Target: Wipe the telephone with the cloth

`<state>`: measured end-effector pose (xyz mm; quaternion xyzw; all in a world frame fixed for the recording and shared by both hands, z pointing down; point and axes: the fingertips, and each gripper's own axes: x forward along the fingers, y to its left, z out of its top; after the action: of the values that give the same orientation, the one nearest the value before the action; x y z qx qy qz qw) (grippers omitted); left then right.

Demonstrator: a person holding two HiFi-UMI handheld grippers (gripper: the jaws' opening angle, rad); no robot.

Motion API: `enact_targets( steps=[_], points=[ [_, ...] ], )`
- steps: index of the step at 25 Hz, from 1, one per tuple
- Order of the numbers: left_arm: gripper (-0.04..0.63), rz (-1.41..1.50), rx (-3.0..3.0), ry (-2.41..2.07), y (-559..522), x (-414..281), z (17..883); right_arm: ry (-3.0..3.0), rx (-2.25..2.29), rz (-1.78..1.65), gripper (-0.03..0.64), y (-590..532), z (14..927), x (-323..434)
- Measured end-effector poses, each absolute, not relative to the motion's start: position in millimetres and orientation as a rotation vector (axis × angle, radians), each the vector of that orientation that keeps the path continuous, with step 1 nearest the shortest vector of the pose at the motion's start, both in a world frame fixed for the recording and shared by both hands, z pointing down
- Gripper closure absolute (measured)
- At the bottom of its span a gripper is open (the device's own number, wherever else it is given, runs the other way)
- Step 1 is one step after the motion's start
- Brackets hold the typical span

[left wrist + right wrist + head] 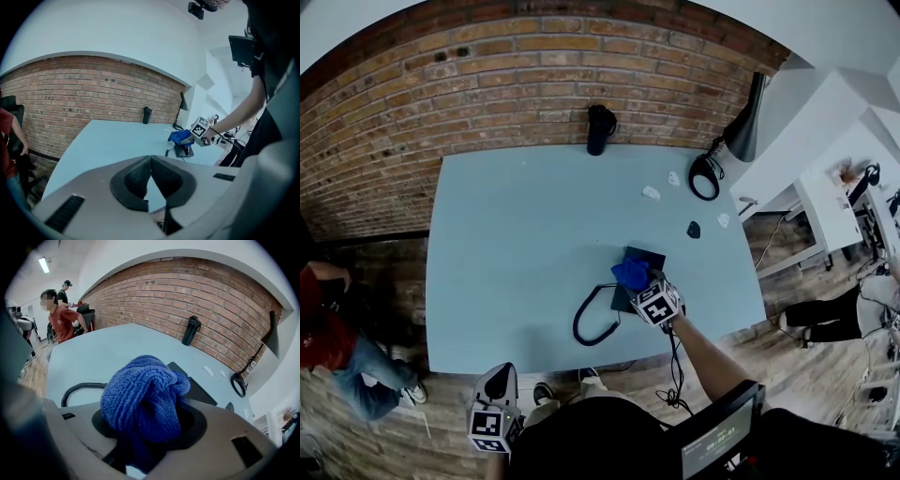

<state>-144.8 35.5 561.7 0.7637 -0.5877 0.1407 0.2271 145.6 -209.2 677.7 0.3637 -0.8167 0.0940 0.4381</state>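
Blue bunched cloth (143, 399) sits clamped in the right hand-held gripper (145, 427), low over the black telephone (645, 255) near the table's (516, 244) front edge, seemingly wadded for rubbing. The left hand-held gripper (150, 176) hangs off the table, jaws together and empty, probably unneeded.

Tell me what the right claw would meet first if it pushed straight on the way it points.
Probably the telephone: the right claw, shut on the cloth, points at its black body just beyond, though depth is unclear.
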Motion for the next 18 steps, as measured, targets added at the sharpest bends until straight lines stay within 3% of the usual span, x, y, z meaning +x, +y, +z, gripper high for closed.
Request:
enact_targets(
  steps=[18],
  points=[
    [0.572, 0.397, 2.134, -1.589, 36.4, -142.8, 564.3, -2.007, 0.834, 0.264, 0.376, -145.1, 707.6, 134.5]
  ],
)
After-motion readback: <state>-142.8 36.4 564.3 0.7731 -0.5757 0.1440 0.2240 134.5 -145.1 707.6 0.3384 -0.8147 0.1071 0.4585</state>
